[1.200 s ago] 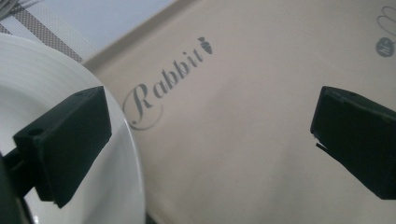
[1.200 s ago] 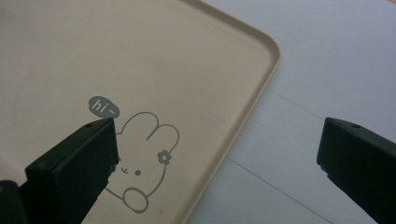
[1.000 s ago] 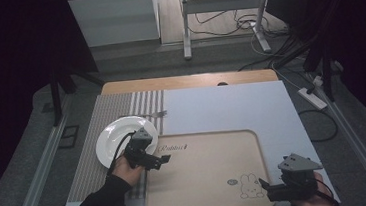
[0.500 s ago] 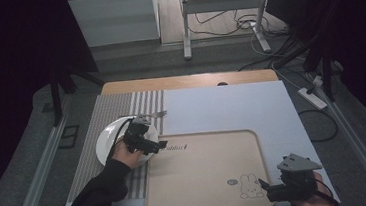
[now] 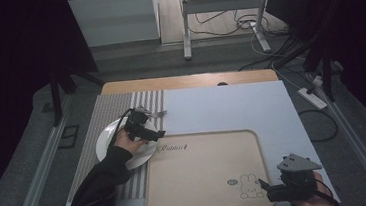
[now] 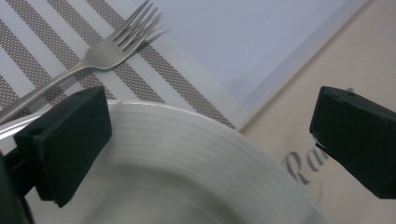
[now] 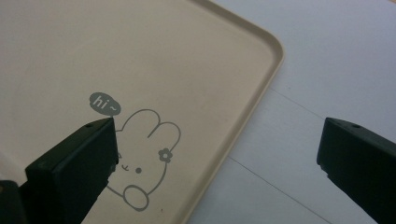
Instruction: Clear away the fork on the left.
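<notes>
- Left hand-held gripper (image 5: 156,133) hovered over the plate (image 5: 105,144), jaws spread wide and holding nothing.
- Plate lay on the striped mat (image 5: 97,118) at the desk's left, its rim touching the tray (image 5: 202,171).
- Fork (image 6: 100,51) lay on the mat just beyond the plate.
- Right hand-held gripper (image 5: 265,188) gaped empty over the tray's near right corner, beside the rabbit (image 7: 144,154).

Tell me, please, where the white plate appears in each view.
High view: the white plate lies at left on the striped placemat, under the left gripper.
Left gripper view: the plate fills the bottom, between open jaws.
Shared landmark: the fork, beyond the plate, and.
</notes>
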### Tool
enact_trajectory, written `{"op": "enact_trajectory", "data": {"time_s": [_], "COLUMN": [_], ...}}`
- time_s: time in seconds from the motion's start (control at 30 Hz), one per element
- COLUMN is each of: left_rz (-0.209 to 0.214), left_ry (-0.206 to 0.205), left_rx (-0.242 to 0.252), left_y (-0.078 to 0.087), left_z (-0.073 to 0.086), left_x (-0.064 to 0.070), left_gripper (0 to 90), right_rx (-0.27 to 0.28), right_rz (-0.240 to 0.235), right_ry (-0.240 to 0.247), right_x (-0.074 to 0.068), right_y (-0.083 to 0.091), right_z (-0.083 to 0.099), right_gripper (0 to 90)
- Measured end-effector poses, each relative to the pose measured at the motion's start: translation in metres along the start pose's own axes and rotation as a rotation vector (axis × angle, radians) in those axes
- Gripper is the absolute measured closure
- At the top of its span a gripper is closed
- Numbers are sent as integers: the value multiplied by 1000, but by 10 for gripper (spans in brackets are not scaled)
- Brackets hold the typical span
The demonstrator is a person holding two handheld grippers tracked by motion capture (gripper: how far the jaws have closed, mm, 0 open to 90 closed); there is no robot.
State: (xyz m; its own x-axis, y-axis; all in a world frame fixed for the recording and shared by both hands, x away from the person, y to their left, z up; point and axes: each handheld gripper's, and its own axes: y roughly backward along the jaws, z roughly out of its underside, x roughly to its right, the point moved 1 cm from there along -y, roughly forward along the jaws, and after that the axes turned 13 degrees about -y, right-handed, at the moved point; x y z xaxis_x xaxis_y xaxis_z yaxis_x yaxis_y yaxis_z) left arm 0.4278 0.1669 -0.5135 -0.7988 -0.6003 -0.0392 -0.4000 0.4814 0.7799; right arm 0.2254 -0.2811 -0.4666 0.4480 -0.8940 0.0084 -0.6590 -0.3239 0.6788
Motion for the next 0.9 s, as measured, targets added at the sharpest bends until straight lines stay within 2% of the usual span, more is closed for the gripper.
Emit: {"op": "enact_trajectory", "data": {"time_s": [0.23, 0.4, 0.43, 0.53, 0.57, 0.73, 0.9], "left_rz": [-16, -36, -36, -40, -40, -56, -71], "left_ry": [2, 7, 7, 27, 27, 31, 36], "left_rx": [-12, -50, -50, -63, -63, -111, -144], "left_y": [-3, -8, -8, -12, -12, -23, -30], "left_z": [-4, -11, -11, -14, -14, -19, -18], "left_x": [-16, -33, -33, -46, -46, -63, -74], "left_gripper": [0, 0, 0, 0, 2, 12, 20], "right_rx": [-4, -5, -5, -6, -5, -6, -4], "right_rz": [-3, -4, -4, -6, -6, -10, -12], "right_ry": [5, 9, 9, 8, 8, 10, 9], "right_x": [0, 0, 0, 0, 0, 0, 0], "right_y": [0, 0, 0, 0, -1, 0, 0], "right_z": [0, 0, 0, 0, 0, 0, 0], "right_gripper": [0, 0, 0, 0, 0, 0, 0]}}
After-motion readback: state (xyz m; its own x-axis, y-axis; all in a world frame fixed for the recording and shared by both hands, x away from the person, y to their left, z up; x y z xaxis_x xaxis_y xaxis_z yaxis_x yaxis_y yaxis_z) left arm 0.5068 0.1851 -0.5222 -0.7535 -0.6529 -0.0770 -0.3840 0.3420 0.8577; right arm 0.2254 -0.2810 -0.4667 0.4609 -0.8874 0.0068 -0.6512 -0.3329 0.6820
